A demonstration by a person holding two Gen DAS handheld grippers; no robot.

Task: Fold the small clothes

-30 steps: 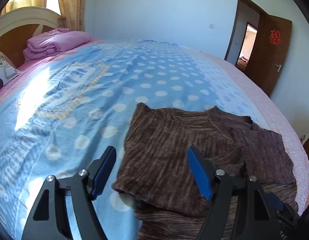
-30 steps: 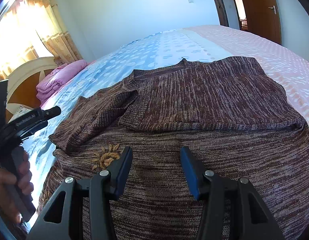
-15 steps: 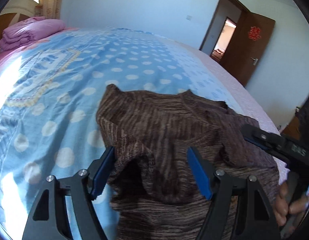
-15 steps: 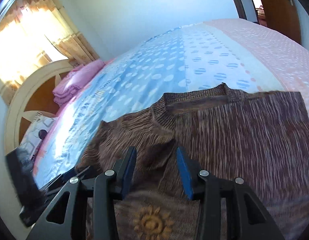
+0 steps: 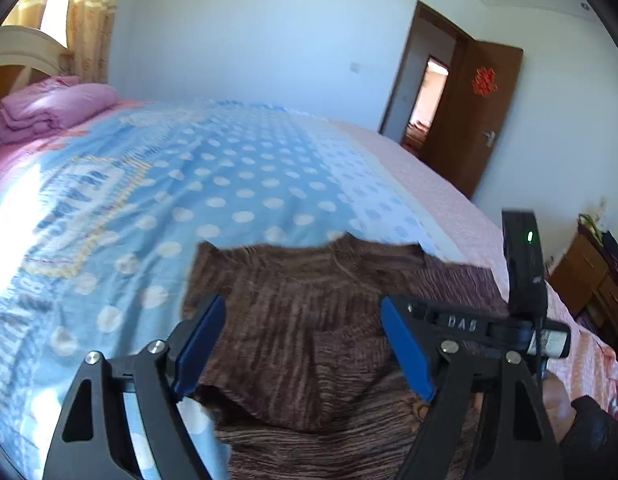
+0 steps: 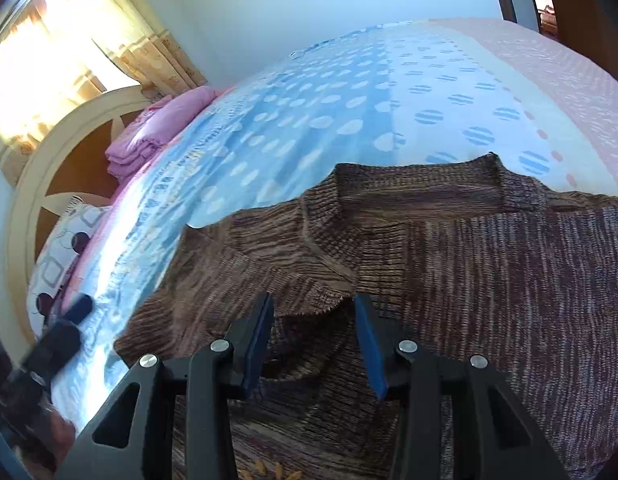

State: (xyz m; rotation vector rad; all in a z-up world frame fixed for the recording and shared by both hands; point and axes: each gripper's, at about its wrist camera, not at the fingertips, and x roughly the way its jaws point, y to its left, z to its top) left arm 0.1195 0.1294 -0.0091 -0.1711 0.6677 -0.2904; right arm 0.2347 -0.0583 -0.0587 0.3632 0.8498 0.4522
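Observation:
A brown knit sweater (image 5: 269, 280) lies front-up on the bed, collar toward the far side, with its left sleeve (image 5: 329, 372) folded across the chest. My left gripper (image 5: 303, 312) hovers over that fold. Its jaws are opening wide and the pads press on nothing. My right gripper (image 6: 313, 304) is open above the folded sleeve's edge (image 6: 301, 308), just below the collar (image 6: 421, 192). It stands about half as wide as the left, with knit under the gap. The right tool's body (image 5: 525, 320) and a hand (image 5: 557, 396) show at the right of the left wrist view.
The blue polka-dot bedspread (image 5: 229, 180) runs to a pink strip on the right. A folded pink quilt (image 5: 49, 112) and a patterned pillow (image 6: 65, 248) lie by the headboard (image 6: 37, 184). An open brown door (image 5: 481, 120) and a wooden cabinet (image 5: 589, 276) stand at the right.
My right gripper has moved left across the sweater to the folded sleeve below the collar, and its jaws have narrowed. The left gripper rose and tilted up, and the bulging sleeve fold now lies flatter.

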